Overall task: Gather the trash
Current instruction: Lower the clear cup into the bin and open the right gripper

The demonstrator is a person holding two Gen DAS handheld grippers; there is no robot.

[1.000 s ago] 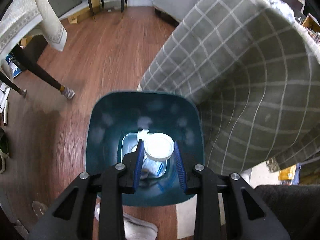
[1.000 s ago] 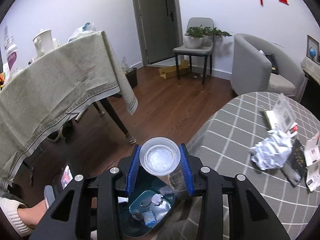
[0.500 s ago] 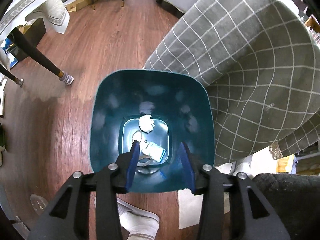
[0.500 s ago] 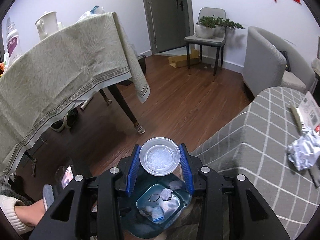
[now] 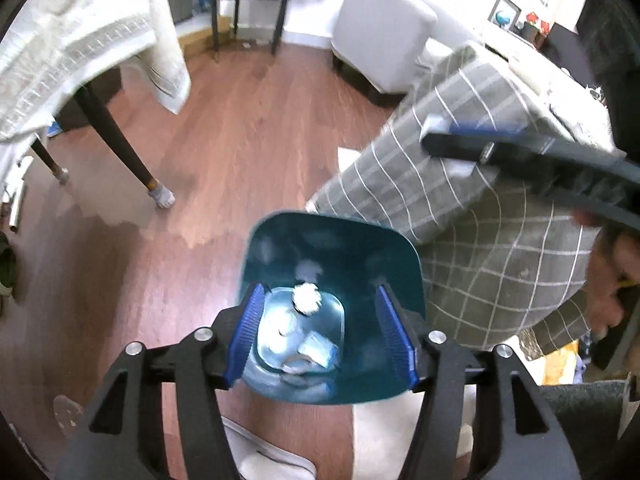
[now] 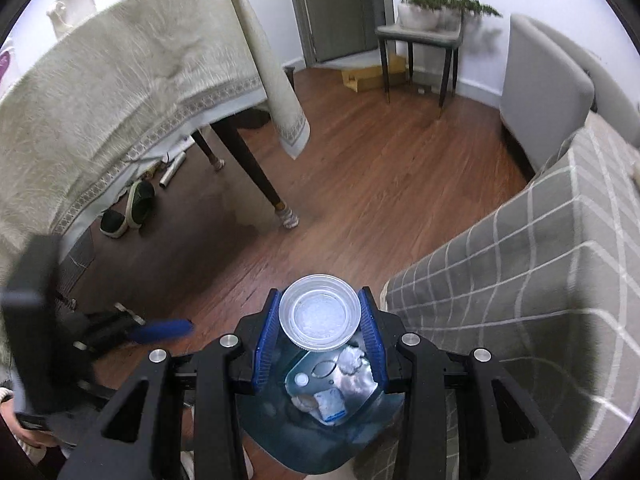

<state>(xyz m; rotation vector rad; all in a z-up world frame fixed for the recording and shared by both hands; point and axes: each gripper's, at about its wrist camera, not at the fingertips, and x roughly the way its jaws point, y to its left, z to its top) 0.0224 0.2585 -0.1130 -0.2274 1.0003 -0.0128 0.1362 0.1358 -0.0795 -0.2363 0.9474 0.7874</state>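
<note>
A teal trash bin (image 5: 360, 248) stands on the wood floor beside the table with the grey checked cloth (image 5: 500, 240). Crumpled white paper (image 5: 306, 299), a blue-white packet (image 5: 318, 350) and other scraps lie in its bottom. My left gripper (image 5: 320, 334) is open and empty above the bin. My right gripper (image 6: 320, 334) is shut on a clear plastic cup (image 6: 319, 317) and holds it above the bin (image 6: 320, 432). The right gripper also shows in the left wrist view (image 5: 520, 148), over the grey table.
A table with a cream cloth (image 6: 120, 80) stands to the left, its dark leg (image 6: 256, 172) on the floor. Shoes (image 6: 128, 208) lie under it. A chair with a plant (image 6: 424, 32) and a grey armchair (image 6: 540, 88) stand at the back.
My left gripper let the white cup drop into the bin, opened wider and lifted. My right gripper moved with the clear cup from the grey table to above the bin.
</note>
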